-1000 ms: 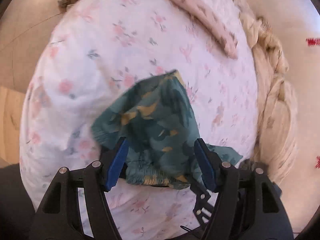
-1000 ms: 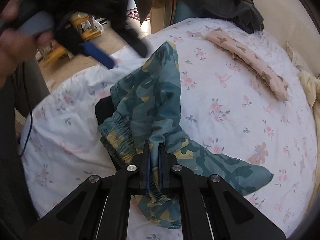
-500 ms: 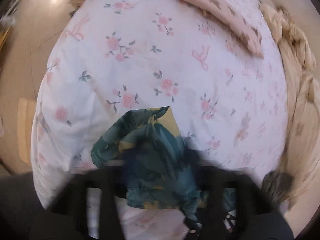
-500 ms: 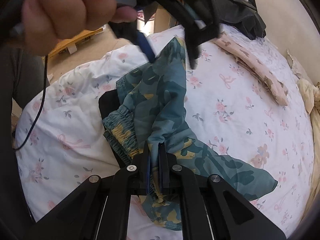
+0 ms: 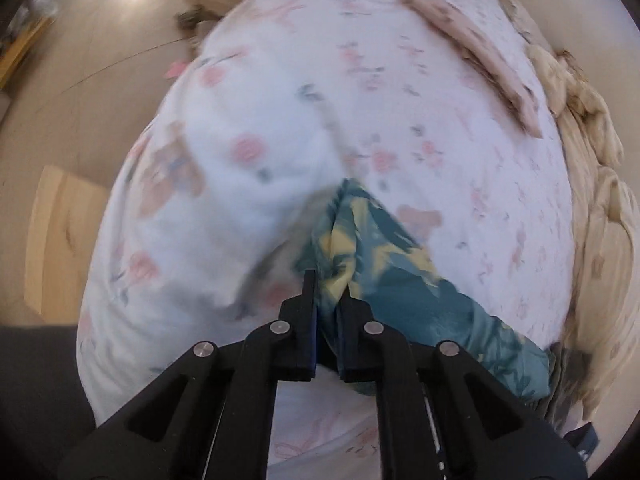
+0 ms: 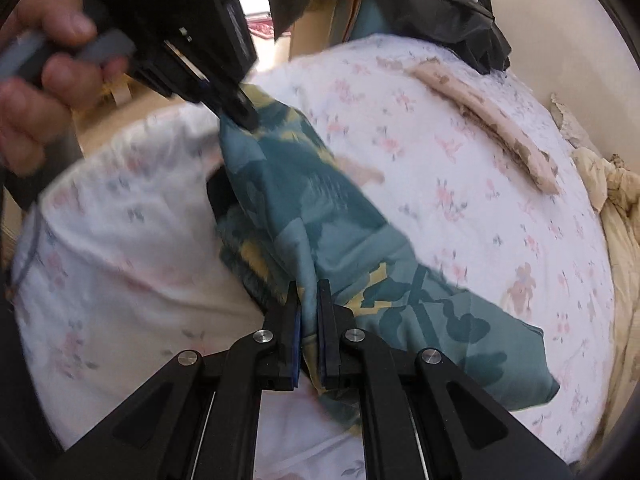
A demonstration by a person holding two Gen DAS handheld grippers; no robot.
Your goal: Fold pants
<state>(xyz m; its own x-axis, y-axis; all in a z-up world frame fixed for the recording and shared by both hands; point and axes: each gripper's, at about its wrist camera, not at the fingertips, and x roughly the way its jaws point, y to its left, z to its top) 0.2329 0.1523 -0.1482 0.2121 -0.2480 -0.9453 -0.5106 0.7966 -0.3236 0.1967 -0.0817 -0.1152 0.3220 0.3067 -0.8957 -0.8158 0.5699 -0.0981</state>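
Teal camouflage pants [image 6: 320,216] hang bunched above the bed [image 6: 460,160], both grippers [image 5: 329,292] [image 6: 309,304] clamping them; folding barely begun.

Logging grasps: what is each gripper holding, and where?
Both hold the pants: left gripper at a leg end, right gripper beside the waistband.

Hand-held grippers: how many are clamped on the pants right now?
2. The right hand-held gripper is shut on the pants near the waistband. The left hand-held gripper is shut on the far hem end, seen upper left in the right wrist view.
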